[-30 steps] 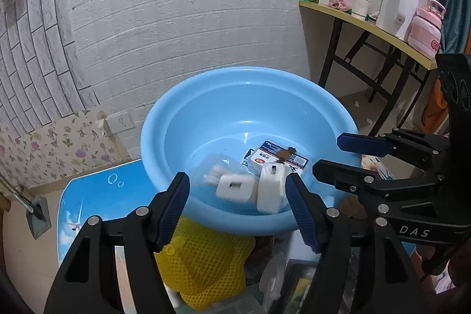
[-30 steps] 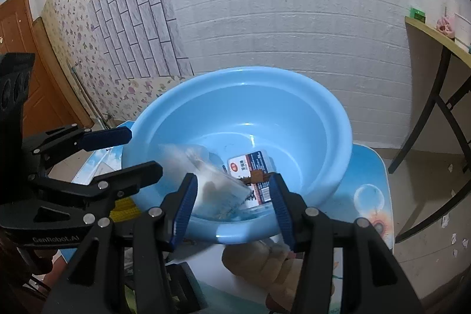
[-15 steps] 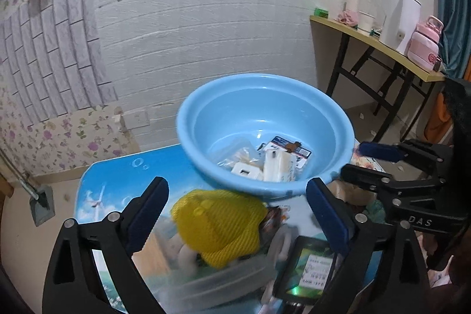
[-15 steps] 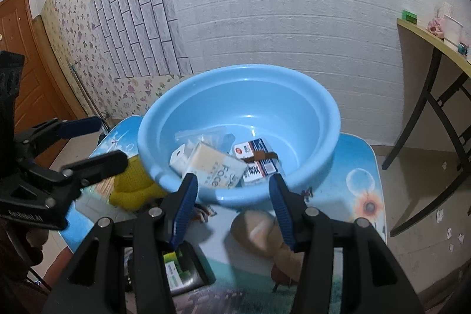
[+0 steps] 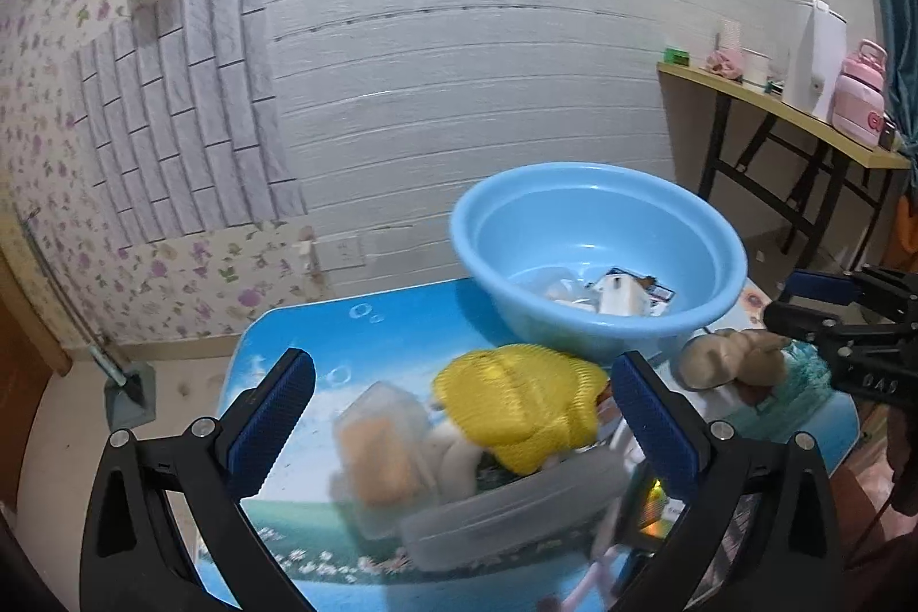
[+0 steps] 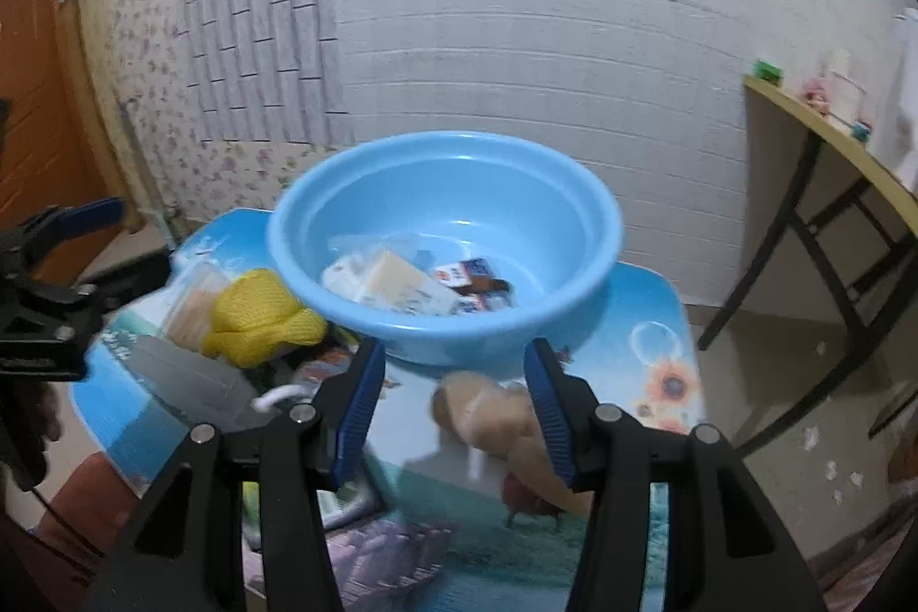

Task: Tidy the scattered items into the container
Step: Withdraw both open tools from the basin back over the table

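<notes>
My left claw (image 5: 459,417) was spreading wider, its blue pads well apart with nothing pinched between them, hanging over the near clutter on the counter (image 5: 367,325). Directly beyond its fingertips lay a clear plastic box (image 5: 505,514) with a blurred orange-filled tub (image 5: 378,445) to its left and a yellow mesh item (image 5: 516,405) just behind. My right claw (image 6: 453,411) sat partly spread and empty, its pads clear of everything, above the counter's near right part. Just past its tips a tan plush toy (image 6: 493,417) lay on the printed surface, blurred. To the left, the yellow mesh item (image 6: 258,319) touched the near-left side of the blue basin (image 6: 447,348). The basin stood at the far middle of the counter, close to the white wall. Inside it I saw a pale box (image 6: 401,291), a clear packet (image 6: 344,273) and a small printed carton (image 6: 476,279), lying together on the bottom.
</notes>
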A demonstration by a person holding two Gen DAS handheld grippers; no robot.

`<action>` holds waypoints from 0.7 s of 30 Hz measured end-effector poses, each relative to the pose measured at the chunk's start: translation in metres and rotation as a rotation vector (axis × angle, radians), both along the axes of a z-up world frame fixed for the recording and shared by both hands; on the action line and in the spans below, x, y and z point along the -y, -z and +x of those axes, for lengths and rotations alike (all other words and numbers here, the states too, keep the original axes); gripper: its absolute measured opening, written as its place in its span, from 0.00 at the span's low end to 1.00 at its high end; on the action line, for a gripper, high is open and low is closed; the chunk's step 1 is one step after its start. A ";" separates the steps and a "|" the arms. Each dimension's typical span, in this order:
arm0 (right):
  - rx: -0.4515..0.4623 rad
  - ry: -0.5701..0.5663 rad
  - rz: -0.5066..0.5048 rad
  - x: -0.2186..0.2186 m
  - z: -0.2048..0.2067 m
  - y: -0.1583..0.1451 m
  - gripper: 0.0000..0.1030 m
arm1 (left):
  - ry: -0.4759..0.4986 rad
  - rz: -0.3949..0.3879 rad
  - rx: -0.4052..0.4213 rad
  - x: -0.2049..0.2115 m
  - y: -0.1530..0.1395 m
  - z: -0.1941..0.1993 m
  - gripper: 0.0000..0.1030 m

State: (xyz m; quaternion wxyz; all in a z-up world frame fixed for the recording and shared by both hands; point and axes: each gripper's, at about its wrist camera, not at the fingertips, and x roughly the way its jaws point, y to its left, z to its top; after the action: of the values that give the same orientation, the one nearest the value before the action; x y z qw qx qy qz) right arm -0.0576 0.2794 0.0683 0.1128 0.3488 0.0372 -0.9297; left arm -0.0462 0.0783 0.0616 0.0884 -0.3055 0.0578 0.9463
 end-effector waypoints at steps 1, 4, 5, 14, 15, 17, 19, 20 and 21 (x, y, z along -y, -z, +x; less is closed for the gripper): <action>0.004 0.005 -0.009 -0.004 0.001 0.000 0.50 | -0.011 0.001 0.001 0.002 0.000 0.001 1.00; 0.003 0.023 -0.024 -0.011 0.004 0.001 0.73 | -0.020 0.054 0.092 0.017 0.006 -0.001 1.00; -0.005 0.032 -0.014 -0.012 0.006 0.001 0.75 | -0.020 0.091 0.107 0.024 0.007 0.000 1.00; -0.060 0.017 -0.070 -0.020 0.016 0.014 1.00 | -0.049 0.069 0.103 0.044 0.021 0.022 1.00; -0.030 0.021 -0.081 -0.021 0.014 0.016 1.00 | -0.047 0.077 0.110 0.045 0.022 0.022 1.00; 0.013 0.027 -0.079 -0.022 0.012 0.021 1.00 | -0.041 0.095 0.127 0.047 0.026 0.023 1.00; 0.020 0.026 -0.060 -0.021 0.014 0.023 1.00 | -0.034 0.099 0.129 0.047 0.027 0.025 1.00; 0.026 0.016 -0.047 -0.020 0.015 0.023 1.00 | -0.029 0.100 0.129 0.046 0.028 0.025 1.00; 0.029 0.010 -0.042 -0.020 0.016 0.023 1.00 | -0.024 0.101 0.129 0.045 0.028 0.025 1.00</action>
State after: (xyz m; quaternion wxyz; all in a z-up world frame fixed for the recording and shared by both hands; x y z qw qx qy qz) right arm -0.0413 0.2996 0.0452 0.1159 0.3598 0.0143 -0.9257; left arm -0.0213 0.0332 0.0333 0.0959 -0.3618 0.0007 0.9273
